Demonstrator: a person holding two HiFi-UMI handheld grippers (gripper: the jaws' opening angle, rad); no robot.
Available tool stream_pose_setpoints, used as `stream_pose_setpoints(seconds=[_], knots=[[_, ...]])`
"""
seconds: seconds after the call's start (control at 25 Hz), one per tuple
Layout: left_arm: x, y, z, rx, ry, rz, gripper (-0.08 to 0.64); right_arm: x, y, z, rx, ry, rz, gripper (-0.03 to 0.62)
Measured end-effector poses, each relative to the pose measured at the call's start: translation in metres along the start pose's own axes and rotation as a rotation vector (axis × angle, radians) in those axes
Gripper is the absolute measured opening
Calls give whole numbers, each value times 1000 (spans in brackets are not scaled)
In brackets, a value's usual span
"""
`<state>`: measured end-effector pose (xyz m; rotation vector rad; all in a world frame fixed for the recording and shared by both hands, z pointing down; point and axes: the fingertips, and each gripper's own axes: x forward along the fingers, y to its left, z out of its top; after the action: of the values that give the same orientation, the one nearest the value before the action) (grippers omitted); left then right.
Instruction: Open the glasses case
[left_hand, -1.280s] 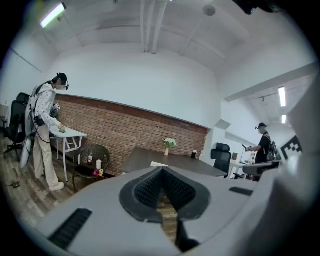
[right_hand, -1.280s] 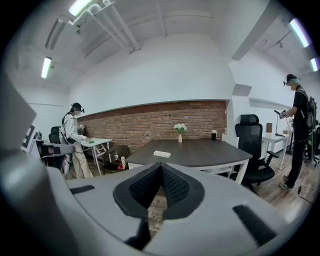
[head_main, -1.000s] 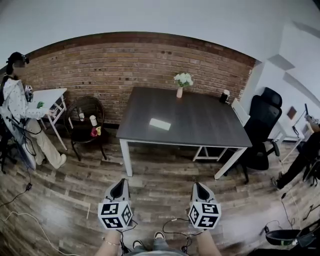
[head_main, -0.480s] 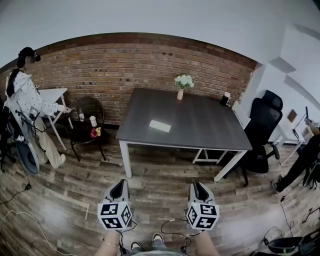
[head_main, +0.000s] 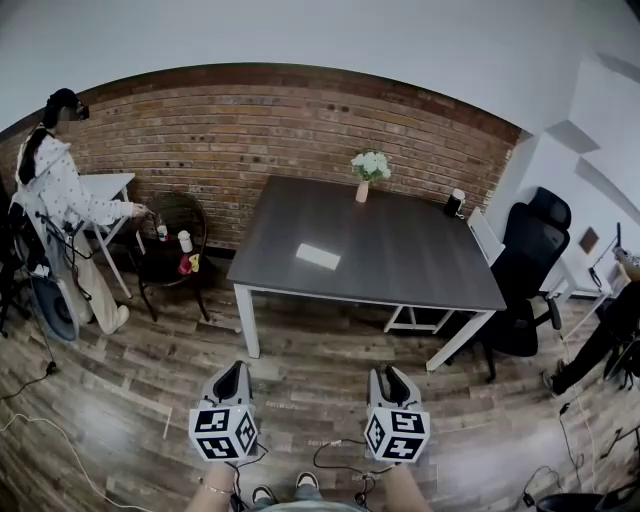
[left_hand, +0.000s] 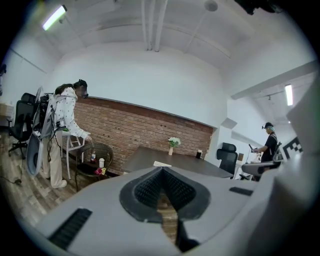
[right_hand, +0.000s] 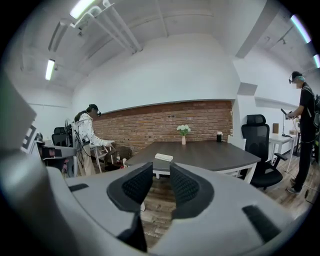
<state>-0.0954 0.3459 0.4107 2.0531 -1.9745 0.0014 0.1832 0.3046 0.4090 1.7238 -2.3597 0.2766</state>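
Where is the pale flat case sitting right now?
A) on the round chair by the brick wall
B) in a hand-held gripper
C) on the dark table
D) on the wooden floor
C: the glasses case lies flat on the dark table, toward its near left side.

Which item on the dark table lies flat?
The flat white glasses case, near the front edge; the white flower vase and small dark container stand upright at the back.
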Motion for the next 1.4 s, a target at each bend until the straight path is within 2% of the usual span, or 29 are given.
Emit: stream_pose_setpoints(seconds=[0.44,0.76,1.08,1.4], knots=[[58,-36,-4,-1,19,20,-5,45,-53,-8,13,49,34,108],[96,-39,-7,13,53,26,-5,78,-78,-13,39,73,18,104],[164,-16,0,7,60,1,-5,141,-78,-3,40,76,-10,101],[251,13,32,-1,65,-48,-5,213,-71,37,18,58,-51,101]])
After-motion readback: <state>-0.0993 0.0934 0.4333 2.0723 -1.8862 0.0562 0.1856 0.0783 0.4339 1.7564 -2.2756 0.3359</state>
